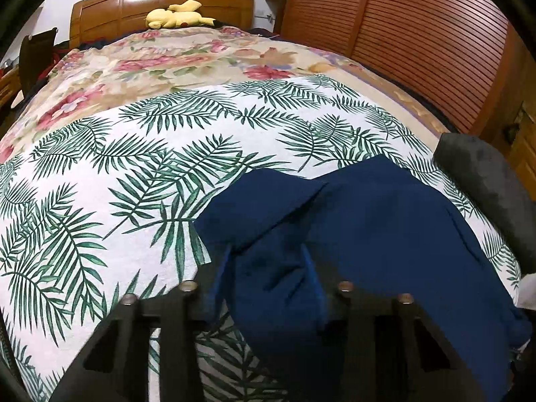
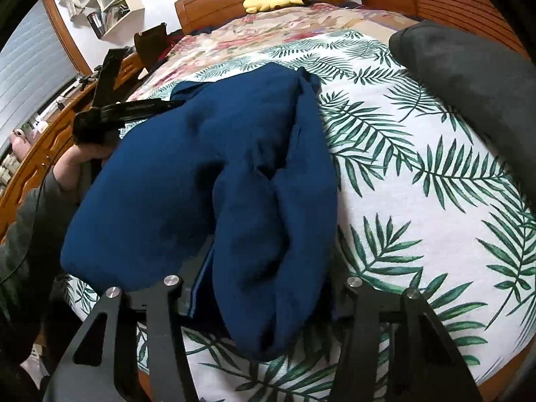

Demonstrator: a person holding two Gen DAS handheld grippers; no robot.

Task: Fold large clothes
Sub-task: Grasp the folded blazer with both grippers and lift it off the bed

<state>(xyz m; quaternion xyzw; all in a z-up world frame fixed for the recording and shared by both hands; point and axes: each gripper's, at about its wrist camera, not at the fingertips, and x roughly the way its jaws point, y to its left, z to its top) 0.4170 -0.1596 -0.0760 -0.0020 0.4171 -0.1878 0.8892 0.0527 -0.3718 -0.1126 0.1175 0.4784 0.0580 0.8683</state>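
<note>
Nearest each camera, blue cloth fills the space between the fingers. The left gripper (image 1: 268, 268) pinches a bunched edge of the navy garment (image 1: 351, 234), its blue-lined fingers (image 1: 310, 274) pressed against the fabric on both sides. The right gripper (image 2: 264, 281) likewise clamps a thick fold of the same garment (image 2: 201, 174), which lies crumpled near the front edge of the palm-leaf sheet (image 1: 134, 174). Just beyond, a dark grey cushion (image 2: 469, 77) rests on that sheet. Farther back lies a floral blanket (image 1: 150, 63), then a yellow plush toy (image 1: 177, 15) against the wooden headboard (image 1: 134, 3).
</note>
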